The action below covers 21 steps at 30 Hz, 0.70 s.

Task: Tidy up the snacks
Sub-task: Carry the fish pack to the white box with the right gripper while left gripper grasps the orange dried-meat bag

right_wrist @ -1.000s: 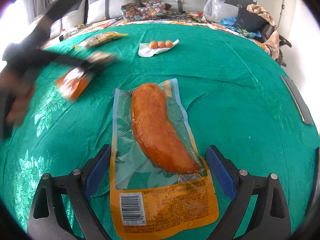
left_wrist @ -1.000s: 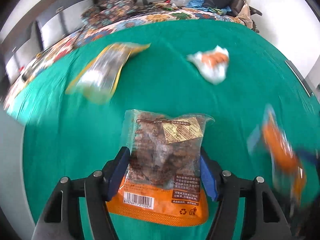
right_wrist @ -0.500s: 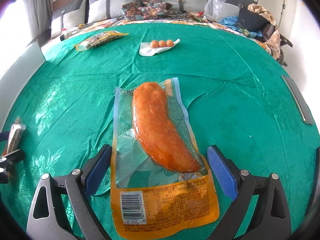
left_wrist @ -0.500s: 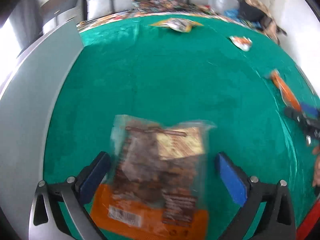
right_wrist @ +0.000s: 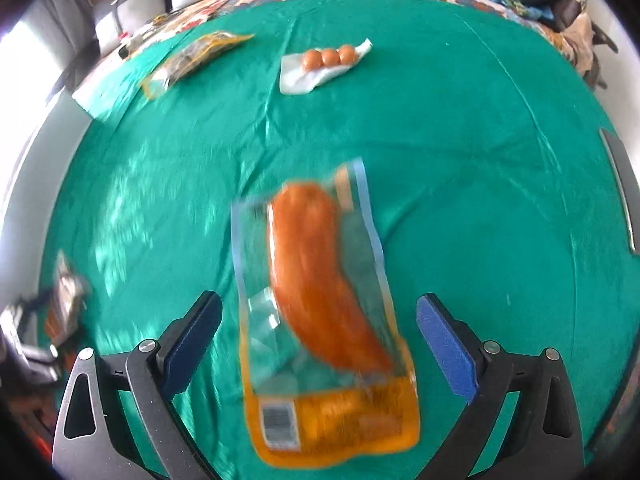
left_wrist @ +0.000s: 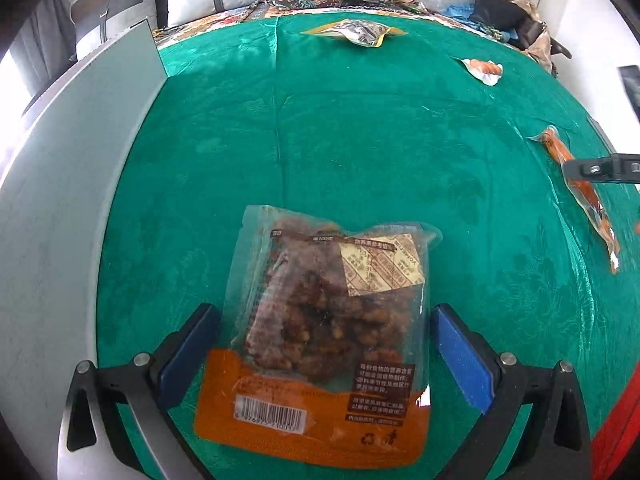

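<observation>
Snacks: our left gripper point(left_wrist: 326, 344) fingers stand wide around nut pack point(left_wrist: 324, 332), set down | right gripper point(right_wrist: 318, 340) fingers opening, sausage pack point(right_wrist: 324, 304) between, unpressed

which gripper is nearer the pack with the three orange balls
Right. The ball pack lies straight ahead of the right gripper; from the left gripper it sits far off toward the right edge.

Bright daylight enters from the upper left of both fisheye views, blowing out that corner and glinting off the green cloth point(left_wrist: 360, 128), while edges curve and darken, and the right wrist view is motion-blurred.
</observation>
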Available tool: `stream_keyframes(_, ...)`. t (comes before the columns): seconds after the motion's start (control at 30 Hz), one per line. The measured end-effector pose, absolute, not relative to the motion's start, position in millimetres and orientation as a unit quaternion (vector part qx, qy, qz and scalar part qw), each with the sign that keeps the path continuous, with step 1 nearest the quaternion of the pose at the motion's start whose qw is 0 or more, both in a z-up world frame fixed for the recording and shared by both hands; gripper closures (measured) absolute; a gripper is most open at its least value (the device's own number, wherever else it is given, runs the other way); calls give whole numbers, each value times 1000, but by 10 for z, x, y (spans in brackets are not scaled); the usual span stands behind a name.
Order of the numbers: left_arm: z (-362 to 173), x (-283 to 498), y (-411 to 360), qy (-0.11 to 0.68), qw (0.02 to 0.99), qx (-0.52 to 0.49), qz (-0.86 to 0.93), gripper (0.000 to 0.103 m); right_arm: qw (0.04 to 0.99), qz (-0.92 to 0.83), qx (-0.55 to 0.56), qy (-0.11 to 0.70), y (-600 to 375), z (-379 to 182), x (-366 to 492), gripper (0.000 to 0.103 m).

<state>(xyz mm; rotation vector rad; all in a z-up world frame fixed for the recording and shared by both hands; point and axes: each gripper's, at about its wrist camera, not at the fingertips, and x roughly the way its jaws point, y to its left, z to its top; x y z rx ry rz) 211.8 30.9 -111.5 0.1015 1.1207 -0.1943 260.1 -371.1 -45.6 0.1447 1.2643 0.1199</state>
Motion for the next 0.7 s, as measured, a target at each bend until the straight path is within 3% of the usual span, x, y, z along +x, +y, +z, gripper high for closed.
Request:
stream_keyframes(0.1,-1121,2104,311,530,841,50,-95,0,794,56,21,604,-3545,-582,2738,1)
stream_keyframes(0.2,-1114,2090,339,537,835,55,-104,1,795,49,-14,604,-3430,-579,2692,13)
stream_keyframes(0.23,-1103,2066,367,535,837,51,-102,3,797,43,-14,602,-3442,-546,2659,28)
stream_keyframes(0.27,-1086,2039,388,527,843,49,-100,14,796,45,-14,603,-3458,-509,2617,42)
stream_keyframes(0.3,-1054,2007,419,519,848,45,-100,27,794,43,-17,607,-3483,-485,2584,47)
stream_keyframes(0.33,-1023,1982,445,515,849,35,-110,34,791,44,-8,611,-3528,-463,2541,55)
stream_keyframes(0.57,-893,1727,711,495,857,-49,-135,37,795,92,150,581,-3858,-196,2161,57)
stream_keyframes(0.7,-635,1587,868,470,866,-104,-134,37,786,97,147,592,-3657,-155,2123,57)
